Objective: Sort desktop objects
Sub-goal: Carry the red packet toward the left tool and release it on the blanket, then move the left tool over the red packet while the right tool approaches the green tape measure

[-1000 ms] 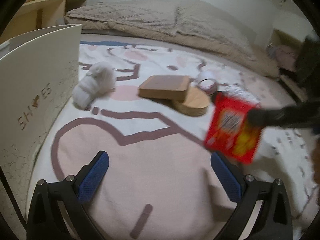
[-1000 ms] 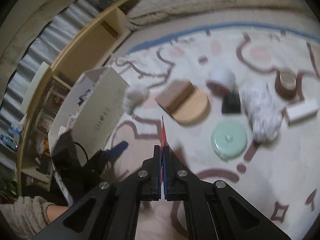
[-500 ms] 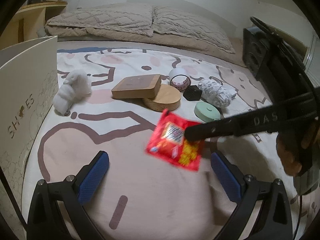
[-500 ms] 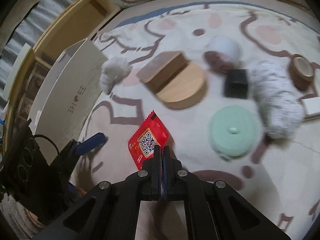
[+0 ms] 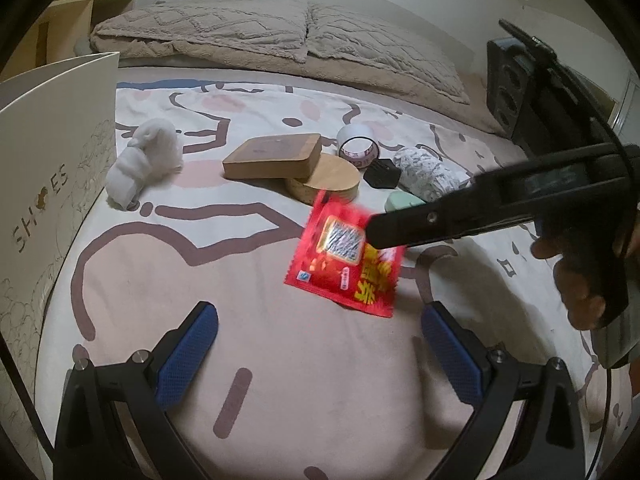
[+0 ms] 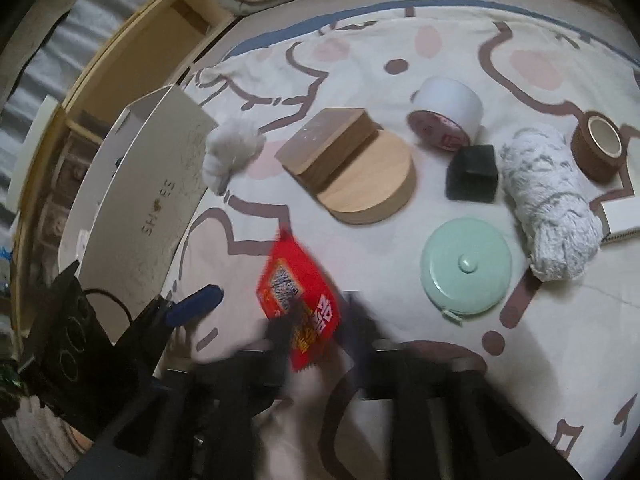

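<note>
A red snack packet (image 5: pixel 344 264) (image 6: pixel 298 300) lies on or just above the patterned blanket (image 5: pixel 168 264). My right gripper (image 6: pixel 316 328) is blurred with its jaws spread apart around the packet's near end; it reaches in from the right in the left wrist view (image 5: pixel 376 232). My left gripper (image 5: pixel 316 340) is open and empty, low over the blanket, just short of the packet. A white shoe box (image 5: pixel 44 184) (image 6: pixel 140 200) stands at the left.
Farther back lie a white rolled cloth (image 5: pixel 140 164), a wooden block on a round wooden disc (image 6: pixel 352 168), a white tape roll (image 6: pixel 444 116), a black cube (image 6: pixel 472 172), a mint round tin (image 6: pixel 466 266), a grey rolled towel (image 6: pixel 548 200) and a brown tape roll (image 6: pixel 598 146).
My right gripper carried the packet leftward and down toward the blanket, then its jaws spread from shut to open. The left gripper stayed open and nearly still.
</note>
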The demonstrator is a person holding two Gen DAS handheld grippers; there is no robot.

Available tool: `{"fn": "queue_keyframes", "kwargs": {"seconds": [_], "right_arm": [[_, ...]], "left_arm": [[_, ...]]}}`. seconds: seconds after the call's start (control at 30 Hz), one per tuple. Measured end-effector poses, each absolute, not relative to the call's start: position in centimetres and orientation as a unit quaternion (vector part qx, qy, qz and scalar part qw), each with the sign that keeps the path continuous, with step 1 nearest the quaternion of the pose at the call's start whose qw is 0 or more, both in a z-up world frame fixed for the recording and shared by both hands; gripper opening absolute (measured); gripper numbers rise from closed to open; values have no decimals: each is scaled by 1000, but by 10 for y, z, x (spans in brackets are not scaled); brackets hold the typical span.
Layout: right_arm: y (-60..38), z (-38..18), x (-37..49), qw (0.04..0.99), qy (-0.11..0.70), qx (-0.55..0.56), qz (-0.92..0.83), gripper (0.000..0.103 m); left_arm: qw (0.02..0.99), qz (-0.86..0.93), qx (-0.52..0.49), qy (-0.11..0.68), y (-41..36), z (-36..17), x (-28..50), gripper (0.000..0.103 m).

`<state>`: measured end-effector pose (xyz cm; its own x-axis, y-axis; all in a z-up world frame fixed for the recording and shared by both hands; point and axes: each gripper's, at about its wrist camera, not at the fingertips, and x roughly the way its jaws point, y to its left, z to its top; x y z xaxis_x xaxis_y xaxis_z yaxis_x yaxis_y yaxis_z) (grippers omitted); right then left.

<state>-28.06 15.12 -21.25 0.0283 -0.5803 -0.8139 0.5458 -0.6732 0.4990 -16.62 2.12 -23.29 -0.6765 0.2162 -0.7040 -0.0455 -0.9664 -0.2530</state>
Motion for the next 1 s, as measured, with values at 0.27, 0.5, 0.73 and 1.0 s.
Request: {"fn": "queue_keyframes", "kwargs": {"seconds": [0.27, 0.5, 0.73, 1.0], "right_arm": [[144, -208, -274, 406, 4, 586, -701, 70], [169, -188, -279, 389, 6, 552, -737, 70], [191, -192, -282, 355, 42, 526, -772, 73], [195, -217, -278, 327, 104, 507, -791, 90]], "left_arm": [[87, 907, -404, -83, 27, -229, -176, 102], [99, 905, -413, 8, 48, -221, -198, 102], [96, 889, -446, 29, 53, -236, -216, 101], [87, 887, -450, 48, 59, -245, -221, 101]]}}
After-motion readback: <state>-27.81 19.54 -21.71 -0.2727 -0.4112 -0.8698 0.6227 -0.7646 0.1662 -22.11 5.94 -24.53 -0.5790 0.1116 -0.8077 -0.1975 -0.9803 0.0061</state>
